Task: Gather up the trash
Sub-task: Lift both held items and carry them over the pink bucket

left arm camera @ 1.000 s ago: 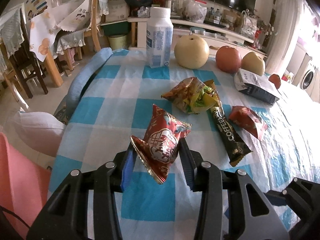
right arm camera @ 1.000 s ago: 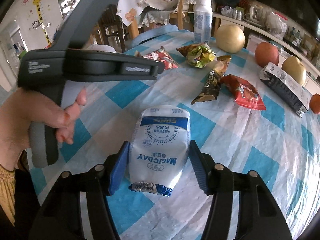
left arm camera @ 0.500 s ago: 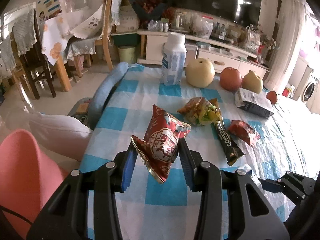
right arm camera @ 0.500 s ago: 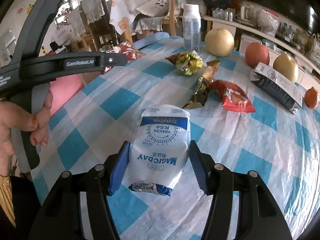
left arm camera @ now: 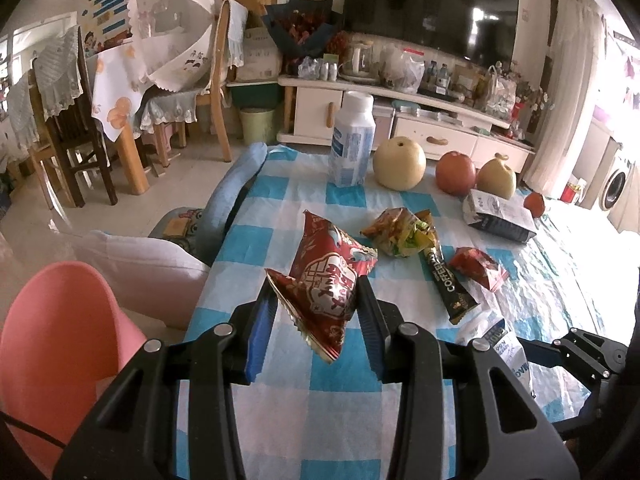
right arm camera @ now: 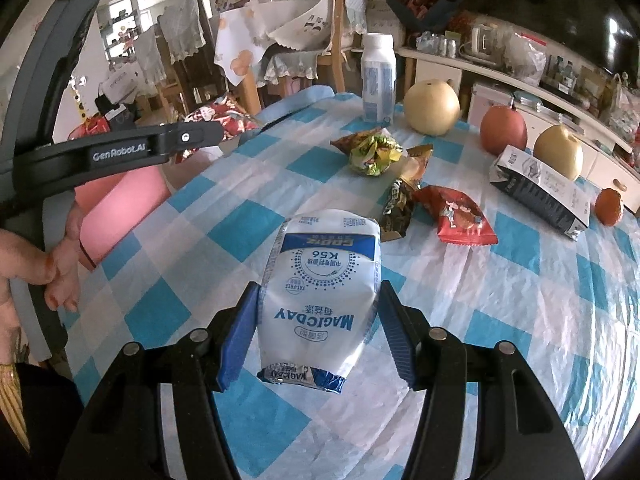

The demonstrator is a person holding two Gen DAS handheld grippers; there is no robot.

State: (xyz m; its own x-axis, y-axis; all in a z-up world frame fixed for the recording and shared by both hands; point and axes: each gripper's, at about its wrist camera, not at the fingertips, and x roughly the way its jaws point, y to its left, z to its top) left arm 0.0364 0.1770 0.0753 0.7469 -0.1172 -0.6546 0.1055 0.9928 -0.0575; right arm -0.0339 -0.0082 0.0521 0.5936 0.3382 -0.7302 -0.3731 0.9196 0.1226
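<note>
Lifted since the earlier frame, the left hand-held gripper (left arm camera: 316,316) is now carrying the red snack wrapper (left arm camera: 326,284) above the desk (left arm camera: 280,420) edge, beside a pink bin (left arm camera: 56,332), its jaws pinching the wrapper. Over the checked desk, the right hand-held gripper (right arm camera: 318,334) is clamping the white MAGICDAY pouch (right arm camera: 322,296); loose wrappers (right arm camera: 434,204) are lying beyond it

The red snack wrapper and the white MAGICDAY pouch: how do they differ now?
The red snack wrapper is crumpled and angular; the white MAGICDAY pouch is smooth and rounded. The wrapper sits in the left tongs, the pouch in the right tongs. Both are gripped above the checked tablecloth.
</note>
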